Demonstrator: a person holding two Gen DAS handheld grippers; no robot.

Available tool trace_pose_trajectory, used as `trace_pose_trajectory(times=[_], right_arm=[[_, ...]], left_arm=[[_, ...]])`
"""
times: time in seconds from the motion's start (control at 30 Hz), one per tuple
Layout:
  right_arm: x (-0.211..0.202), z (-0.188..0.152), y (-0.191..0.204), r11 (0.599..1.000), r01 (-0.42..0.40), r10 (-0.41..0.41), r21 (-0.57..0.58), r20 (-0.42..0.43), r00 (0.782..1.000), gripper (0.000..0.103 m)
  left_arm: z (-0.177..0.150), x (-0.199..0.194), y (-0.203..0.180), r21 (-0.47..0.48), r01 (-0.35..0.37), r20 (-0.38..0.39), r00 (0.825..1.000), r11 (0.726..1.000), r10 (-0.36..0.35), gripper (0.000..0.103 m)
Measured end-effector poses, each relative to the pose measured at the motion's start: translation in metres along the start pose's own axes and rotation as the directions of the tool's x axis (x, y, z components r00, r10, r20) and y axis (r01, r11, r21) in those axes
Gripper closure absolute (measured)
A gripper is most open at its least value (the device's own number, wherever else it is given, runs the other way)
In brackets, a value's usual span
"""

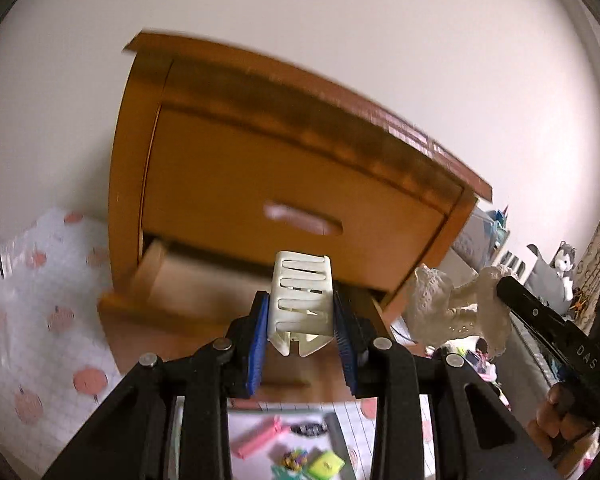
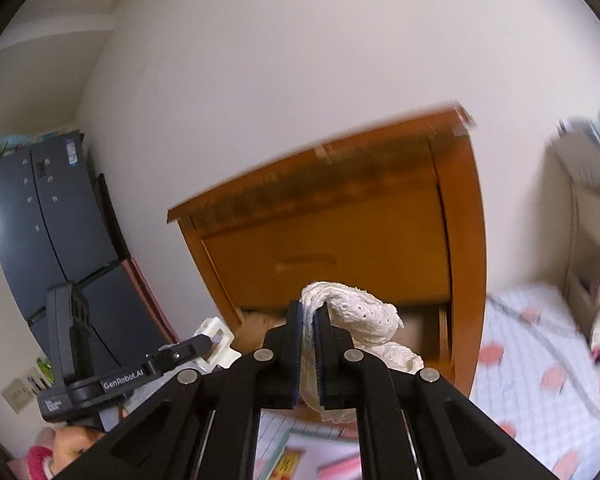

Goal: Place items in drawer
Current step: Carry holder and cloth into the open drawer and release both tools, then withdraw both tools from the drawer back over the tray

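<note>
Ribbed cream plastic, a small slotted holder (image 1: 302, 298), sits clamped between the blue grooved pads of the left gripper (image 1: 303, 334), raised in front of the wooden nightstand (image 1: 260, 160). White eyelet lace cloth (image 2: 356, 320), soft and bunched, is pinched tight in the closed right gripper (image 2: 308, 354) and droops over its right finger. Behind both, the lower drawer (image 1: 172, 280) stands pulled open beneath a flat orange-brown front with a pale oblong handle (image 1: 300, 218), beside a spotted, gridded bedsheet (image 1: 32, 312).
</note>
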State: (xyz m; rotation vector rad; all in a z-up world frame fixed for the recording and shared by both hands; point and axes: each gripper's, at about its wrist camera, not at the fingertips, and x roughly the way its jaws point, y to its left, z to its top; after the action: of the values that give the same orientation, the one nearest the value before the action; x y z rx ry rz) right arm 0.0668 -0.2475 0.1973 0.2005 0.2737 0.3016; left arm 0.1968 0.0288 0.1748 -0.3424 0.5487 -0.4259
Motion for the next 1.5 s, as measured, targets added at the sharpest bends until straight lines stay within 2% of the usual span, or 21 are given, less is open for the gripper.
trace_pose_trajectory(times=[0.13, 0.27, 0.47, 0.53, 0.6, 0.7, 0.73, 0.83, 0.93, 0.97, 1.03, 1.17, 1.3, 1.37, 1.5], right_arm=[[0.017, 0.016, 0.002, 0.999, 0.019, -0.019, -0.03, -0.017, 1.0, 0.097], [0.057, 0.024, -0.002, 0.998, 0.048, -0.053, -0.051, -0.102, 0.993, 0.097], [0.095, 0.011, -0.008, 0.992, 0.099, -0.113, -0.073, -0.21, 0.971, 0.097], [0.11, 0.001, -0.011, 0.99, 0.116, -0.132, -0.075, -0.259, 0.957, 0.097], [0.113, -0.001, -0.013, 0.99, 0.12, -0.137, -0.077, -0.27, 0.953, 0.097], [0.127, -0.01, -0.017, 0.99, 0.127, -0.141, -0.065, -0.32, 0.937, 0.096], [0.128, -0.012, -0.021, 0.99, 0.129, -0.141, -0.058, -0.333, 0.932, 0.096], [0.131, -0.015, -0.024, 0.988, 0.145, -0.154, -0.052, -0.358, 0.921, 0.094], [0.134, -0.02, -0.03, 0.986, 0.161, -0.165, -0.044, -0.382, 0.909, 0.082], [0.134, -0.022, -0.032, 0.985, 0.167, -0.171, -0.042, -0.386, 0.907, 0.073], [0.134, -0.023, -0.035, 0.985, 0.171, -0.172, -0.036, -0.394, 0.903, 0.06], [0.137, -0.026, -0.037, 0.984, 0.176, -0.176, -0.041, -0.433, 0.884, 0.045], [0.138, -0.024, -0.029, 0.982, 0.174, -0.19, -0.078, -0.461, 0.867, 0.041], [0.14, -0.02, -0.022, 0.979, 0.168, -0.202, -0.114, -0.467, 0.861, 0.033], [0.144, -0.009, -0.013, 0.974, 0.162, -0.217, -0.156, -0.467, 0.857, 0.032]], left_arm=[[0.021, 0.014, 0.002, 0.013, -0.036, -0.01, 0.999, 0.999, 0.036, 0.07], [0.03, 0.038, 0.01, 0.003, -0.082, -0.054, 0.995, 0.997, 0.082, 0.07], [0.022, 0.076, 0.028, -0.002, -0.154, -0.152, 0.977, 0.988, 0.152, 0.07], [0.02, 0.083, 0.03, 0.001, -0.171, -0.169, 0.971, 0.985, 0.169, 0.07], [0.019, 0.088, 0.031, 0.002, -0.188, -0.168, 0.968, 0.982, 0.186, 0.07], [0.019, 0.088, 0.033, -0.001, -0.198, -0.172, 0.966, 0.98, 0.195, 0.06], [0.019, 0.089, 0.033, -0.004, -0.196, -0.176, 0.966, 0.981, 0.192, 0.054], [0.017, 0.086, 0.036, 0.003, -0.195, -0.178, 0.965, 0.981, 0.193, 0.05], [0.014, 0.09, 0.041, 0.011, -0.204, -0.193, 0.96, 0.979, 0.202, 0.04], [0.013, 0.09, 0.042, 0.012, -0.207, -0.195, 0.959, 0.978, 0.205, 0.037], [0.01, 0.09, 0.043, 0.01, -0.216, -0.2, 0.956, 0.976, 0.214, 0.036], [0.007, 0.089, 0.045, 0.005, -0.234, -0.222, 0.948, 0.972, 0.229, 0.031], [0.0, 0.088, 0.046, 0.022, -0.245, -0.235, 0.941, 0.969, 0.243, 0.03], [-0.001, 0.087, 0.045, 0.039, -0.252, -0.245, 0.936, 0.967, 0.254, 0.029], [-0.003, 0.086, 0.038, 0.094, -0.262, -0.251, 0.927, 0.96, 0.278, 0.029]])
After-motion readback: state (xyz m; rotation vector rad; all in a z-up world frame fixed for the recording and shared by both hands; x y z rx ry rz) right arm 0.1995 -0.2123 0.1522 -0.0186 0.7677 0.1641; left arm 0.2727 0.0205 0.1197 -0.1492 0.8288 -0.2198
